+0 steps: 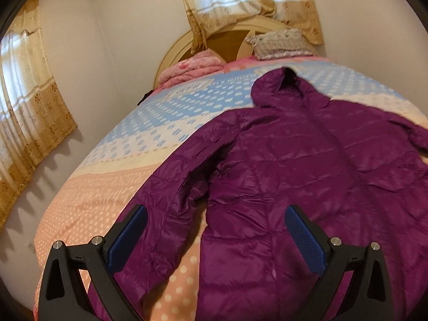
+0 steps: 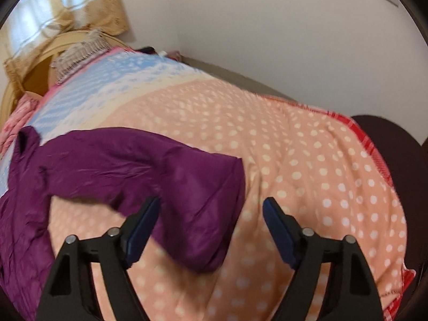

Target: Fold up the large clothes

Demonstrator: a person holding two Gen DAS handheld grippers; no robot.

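A purple quilted jacket (image 1: 294,165) lies spread flat on the bed, its hood (image 1: 283,88) pointing toward 12 o'clock at the headboard (image 1: 227,40) and its hem running off the picture at 6 o'clock in the left wrist view. One sleeve (image 1: 165,187) angles out from the shoulder toward 7 o'clock and rests on the dotted bedspread (image 1: 107,187), which turns from peach near the foot to pale blue near the head. The left gripper (image 1: 215,240) hangs above the lower part of the jacket with its jaws spread wide, holding nothing; its blue pads (image 1: 305,240) frame the gap between sleeve and body. In the right wrist view, the other sleeve (image 2: 165,182) stretches across from 9 o'clock toward the centre, its cuff end lying on the peach spread just ahead of the right gripper (image 2: 211,230). That gripper is likewise released, jaws apart and empty, with its left finger over the sleeve's edge; whether it touches the fabric cannot be told. A folded pink blanket (image 1: 192,67) and a patterned pillow (image 1: 281,42) sit at the head of the bed near 12 o'clock. Gold curtains (image 1: 34,107) hang at 9 o'clock and behind the headboard. A red plaid border (image 2: 371,149) edges the spread at 3 o'clock in the right wrist view.
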